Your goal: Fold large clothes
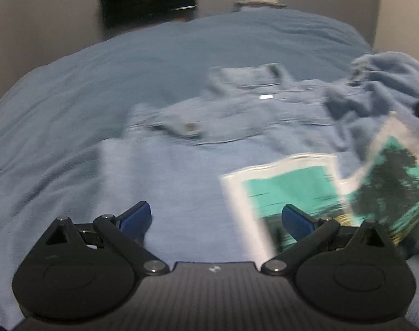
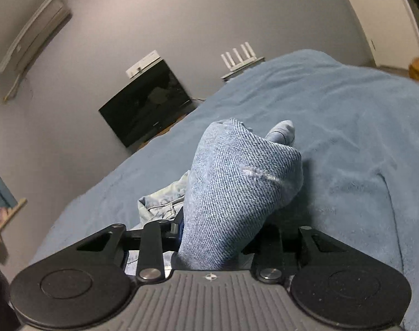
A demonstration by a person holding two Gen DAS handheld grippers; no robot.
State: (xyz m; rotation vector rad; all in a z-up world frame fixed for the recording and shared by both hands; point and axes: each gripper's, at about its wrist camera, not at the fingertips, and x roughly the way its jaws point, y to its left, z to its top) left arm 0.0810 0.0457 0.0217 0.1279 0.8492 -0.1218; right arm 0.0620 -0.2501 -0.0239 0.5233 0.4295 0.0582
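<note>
Light blue denim jeans (image 1: 209,115) lie spread on the blue bedspread (image 1: 71,96), waistband towards the far side; the view is blurred. My left gripper (image 1: 215,209) hovers over the near part of the jeans, its blue fingertips (image 1: 139,212) wide apart and nothing between them. At the right the denim is bunched and raised (image 1: 375,82). In the right wrist view my right gripper (image 2: 217,234) is shut on a thick fold of the denim (image 2: 237,176), which stands up between the fingers and hides the right pad.
A white-edged printed sheet with a teal tree picture (image 1: 292,187) lies on the jeans at the near right. Beyond the bed, against the grey wall, stand a black screen (image 2: 146,104) and a white router (image 2: 240,55). An air conditioner (image 2: 35,24) hangs high on the wall.
</note>
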